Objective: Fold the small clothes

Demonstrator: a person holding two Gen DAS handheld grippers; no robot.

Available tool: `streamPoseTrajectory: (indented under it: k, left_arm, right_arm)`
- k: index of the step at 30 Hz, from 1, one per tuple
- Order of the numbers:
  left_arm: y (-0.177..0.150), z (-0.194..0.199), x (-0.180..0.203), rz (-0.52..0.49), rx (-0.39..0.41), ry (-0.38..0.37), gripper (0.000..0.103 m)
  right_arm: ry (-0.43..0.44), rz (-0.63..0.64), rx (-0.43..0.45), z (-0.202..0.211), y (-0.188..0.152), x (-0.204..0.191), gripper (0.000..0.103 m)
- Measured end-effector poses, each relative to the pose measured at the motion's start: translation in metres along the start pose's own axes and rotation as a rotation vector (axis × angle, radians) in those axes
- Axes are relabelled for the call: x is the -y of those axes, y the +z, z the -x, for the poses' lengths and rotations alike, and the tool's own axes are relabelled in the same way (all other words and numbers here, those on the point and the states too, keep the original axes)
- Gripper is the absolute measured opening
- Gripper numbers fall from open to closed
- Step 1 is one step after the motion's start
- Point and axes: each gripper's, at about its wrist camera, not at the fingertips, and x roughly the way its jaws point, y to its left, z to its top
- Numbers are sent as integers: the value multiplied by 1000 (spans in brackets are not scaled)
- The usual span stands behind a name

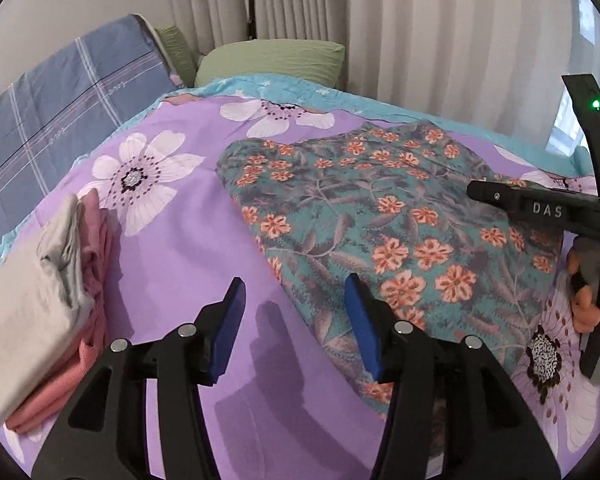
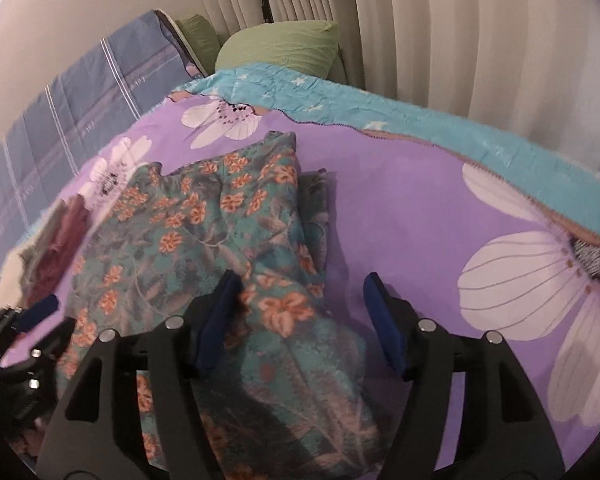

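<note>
- Left tool (image 1: 296, 322): jaws apart, nothing between the blue pads (image 1: 230, 326); purple sheet shows in the gap. Right-hand pad sits over the near left edge of the garment; can't tell if it touches.
- Right tool (image 2: 304, 324): jaws apart, not clamped. Garment's near right edge lies in the gap, bunched against the left pad (image 2: 220, 320); the other pad is over bare sheet.
- Floral garment (image 1: 384, 224): teal with orange flowers, lying partly folded on the bed, roughly mid-sheet. Right wrist view shows a raised fold running along its right side (image 2: 260, 216).
- Right tool's body also appears at the right edge of the left wrist view, black with "DAS" lettering, a hand (image 1: 588, 292) around its handle.
- Folded stack (image 1: 40, 312): grey piece on top of pink ones, left of the garment, well apart from it.
- Bed sheet (image 1: 188, 264): purple with big white flowers, teal border at the far edge.
- Farther back: blue plaid bedding (image 1: 60, 104) on the left, green pillow (image 1: 272, 62), pale curtains (image 1: 440, 28) behind.
</note>
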Motion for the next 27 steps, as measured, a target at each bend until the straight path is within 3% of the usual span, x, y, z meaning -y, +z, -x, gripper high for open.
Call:
streamPoseTrajectory:
  k: [2,5,6,7,12,16,21,27]
  left_arm:
    - [-2,11,5,1,8,44,60]
    - [-5,31,9,-3,13,50,64]
    - [-6,39,10,-1,20,49,74]
    - [-7,52,12,6,39,37,81]
    - [-15,109,24,50,135,-34,90]
    - [-29,161,38,43,202,-46,102]
    - [-50,211,54,-22,259,6,102]
    - [-75,265,71,-50,326,4,102]
  right_arm:
    - [-33,-4,1,5,0,1,70]
    - [-82,-5,13,33,-8,-4,70]
    - [-90,17,25,49,-13,-9,70]
    - [-95,34,40,64,-17,-12,70]
    - [-112,94,135,157,-53,-28,73]
    - [-58,86,200,219,-88,-40,77]
    - [-49,78,255,269,-125,-50,79]
    - [-37,99,274,307,-156,-59,80]
